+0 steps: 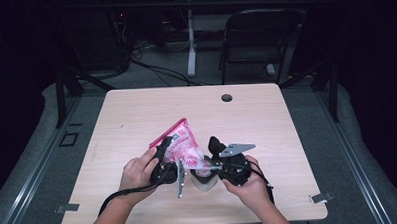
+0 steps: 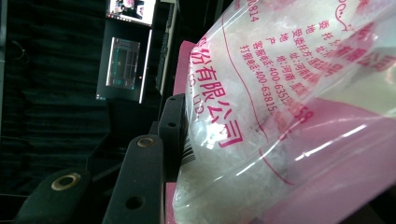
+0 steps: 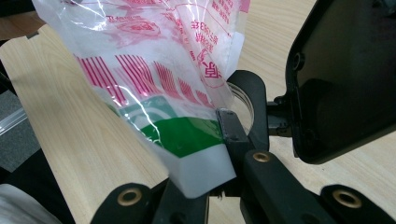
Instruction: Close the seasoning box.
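A clear plastic bag [image 1: 180, 140] with pink print, full of white grains, hangs tilted above the table [image 1: 136, 114] between my two grippers. My left gripper [image 1: 163, 149] is shut on its middle. In the left gripper view one black jaw presses into the bag [image 2: 289, 116] at the left gripper [image 2: 187, 135], and the other jaw is hidden behind it. My right gripper [image 1: 212, 154] is shut on the bag's low corner. In the right gripper view the right gripper [image 3: 212, 140] pinches the white sealed edge of the bag [image 3: 154, 60]. A small round container [image 1: 204, 181] stands below the bag.
A cable hole [image 1: 227, 97] sits near the table's far edge. A dark chair [image 1: 256, 40] and a desk leg [image 1: 190, 42] stand beyond it. The left gripper's black body [image 3: 345, 79] is close on the right in the right gripper view. A lit screen [image 2: 123, 60] shows in the left gripper view.
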A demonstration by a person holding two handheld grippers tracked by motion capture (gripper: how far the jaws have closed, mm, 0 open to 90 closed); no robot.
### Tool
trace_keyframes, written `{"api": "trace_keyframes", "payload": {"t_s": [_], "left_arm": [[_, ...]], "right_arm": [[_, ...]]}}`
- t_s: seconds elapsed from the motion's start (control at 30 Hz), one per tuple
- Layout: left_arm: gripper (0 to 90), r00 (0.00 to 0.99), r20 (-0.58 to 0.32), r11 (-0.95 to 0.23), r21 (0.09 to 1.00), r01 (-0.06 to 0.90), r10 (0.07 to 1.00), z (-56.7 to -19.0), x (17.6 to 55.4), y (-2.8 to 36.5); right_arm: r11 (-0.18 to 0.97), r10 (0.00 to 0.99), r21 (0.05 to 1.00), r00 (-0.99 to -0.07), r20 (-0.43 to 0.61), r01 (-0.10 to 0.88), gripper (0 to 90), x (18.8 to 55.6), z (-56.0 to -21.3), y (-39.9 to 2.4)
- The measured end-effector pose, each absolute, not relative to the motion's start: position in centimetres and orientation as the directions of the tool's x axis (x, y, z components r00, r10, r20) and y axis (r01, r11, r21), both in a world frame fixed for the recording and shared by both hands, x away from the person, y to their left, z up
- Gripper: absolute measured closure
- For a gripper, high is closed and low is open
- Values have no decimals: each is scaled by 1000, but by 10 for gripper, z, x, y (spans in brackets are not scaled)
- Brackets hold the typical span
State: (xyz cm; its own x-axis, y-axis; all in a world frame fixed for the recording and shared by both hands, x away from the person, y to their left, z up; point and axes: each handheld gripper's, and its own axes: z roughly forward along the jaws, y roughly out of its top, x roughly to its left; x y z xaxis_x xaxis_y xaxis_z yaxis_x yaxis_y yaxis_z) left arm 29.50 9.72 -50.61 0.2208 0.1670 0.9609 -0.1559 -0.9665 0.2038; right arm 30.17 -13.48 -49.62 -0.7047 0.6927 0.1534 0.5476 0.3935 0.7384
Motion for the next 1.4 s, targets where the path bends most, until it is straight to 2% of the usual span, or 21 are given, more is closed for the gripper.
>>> {"api": "trace_keyframes", "payload": {"t_s": [1.4], "left_arm": [[653,193,974,-975,151,-160,119,-502,291,95]], "right_arm": [[396,692,737,-705,152,548,900,302,-498,-135]]}}
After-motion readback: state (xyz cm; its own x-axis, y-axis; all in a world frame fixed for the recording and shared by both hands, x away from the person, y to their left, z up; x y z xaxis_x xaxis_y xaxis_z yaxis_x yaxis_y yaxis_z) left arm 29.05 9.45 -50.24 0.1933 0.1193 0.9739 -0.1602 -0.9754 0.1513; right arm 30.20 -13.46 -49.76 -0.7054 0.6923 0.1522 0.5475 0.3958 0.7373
